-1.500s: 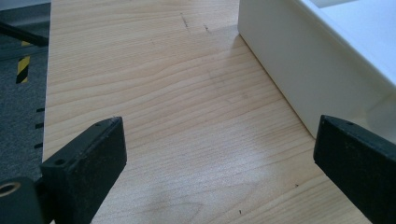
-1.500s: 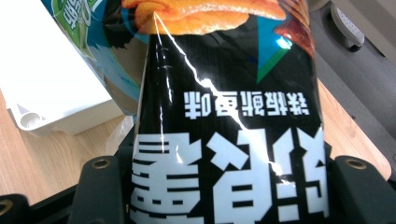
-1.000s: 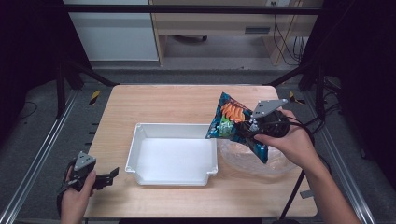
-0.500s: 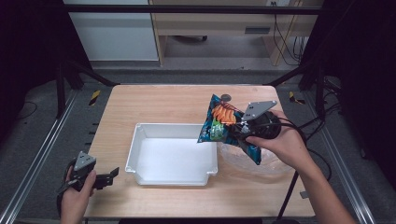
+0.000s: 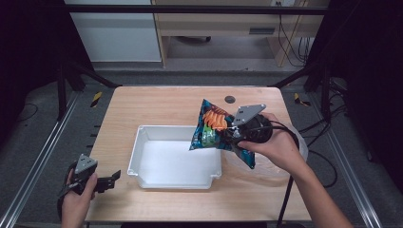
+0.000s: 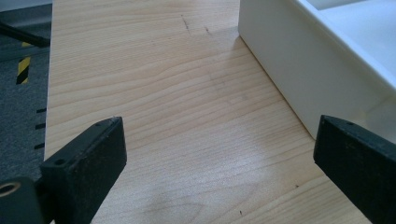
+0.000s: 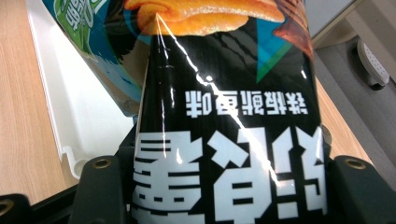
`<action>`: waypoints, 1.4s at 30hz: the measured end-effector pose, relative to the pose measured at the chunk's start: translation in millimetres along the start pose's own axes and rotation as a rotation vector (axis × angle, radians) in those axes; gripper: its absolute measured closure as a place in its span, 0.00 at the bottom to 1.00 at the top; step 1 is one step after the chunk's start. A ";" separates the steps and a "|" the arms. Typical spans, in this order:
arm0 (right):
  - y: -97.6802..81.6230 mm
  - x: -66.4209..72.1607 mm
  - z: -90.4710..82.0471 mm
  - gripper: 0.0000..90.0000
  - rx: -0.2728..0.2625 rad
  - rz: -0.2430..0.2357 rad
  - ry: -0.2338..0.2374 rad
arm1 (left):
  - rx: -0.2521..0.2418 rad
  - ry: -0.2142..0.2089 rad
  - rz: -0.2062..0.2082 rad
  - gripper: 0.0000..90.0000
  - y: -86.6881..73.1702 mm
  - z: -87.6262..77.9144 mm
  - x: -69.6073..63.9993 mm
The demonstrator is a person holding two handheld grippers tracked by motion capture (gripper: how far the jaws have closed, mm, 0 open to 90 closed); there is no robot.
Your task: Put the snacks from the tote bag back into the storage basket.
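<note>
Wooden table, white tray sitting near its middle. Chip bag is up in the air, tilted, over the tray's right edge, pinched by the right gripper, jaws clamped on the bag. Crumpled clear plastic on the table under the right hand. Left gripper at the table's near-left corner, jaws spread wide, nothing between them, tray wall just beside.

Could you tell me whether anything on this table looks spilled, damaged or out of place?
Nothing stands out. The snack bag looks intact, held tilted in the right gripper above the white tray. No spill shows on the table.
</note>
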State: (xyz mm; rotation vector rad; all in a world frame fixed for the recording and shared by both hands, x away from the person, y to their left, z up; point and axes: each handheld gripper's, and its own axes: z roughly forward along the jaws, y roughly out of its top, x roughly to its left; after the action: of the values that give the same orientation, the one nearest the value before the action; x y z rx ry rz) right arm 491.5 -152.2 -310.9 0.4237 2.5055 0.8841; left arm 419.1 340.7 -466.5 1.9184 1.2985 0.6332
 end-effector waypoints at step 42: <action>32.9 23.5 55.2 0.44 -0.008 -0.053 0.092 | -0.018 0.007 -0.027 0.03 -0.3 -3.1 6.2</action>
State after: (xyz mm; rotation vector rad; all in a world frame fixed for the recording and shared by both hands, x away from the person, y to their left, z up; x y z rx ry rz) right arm 503.7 -89.4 -335.0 0.3195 2.5830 0.9117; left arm 418.9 347.4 -464.8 1.8824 1.3163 0.6361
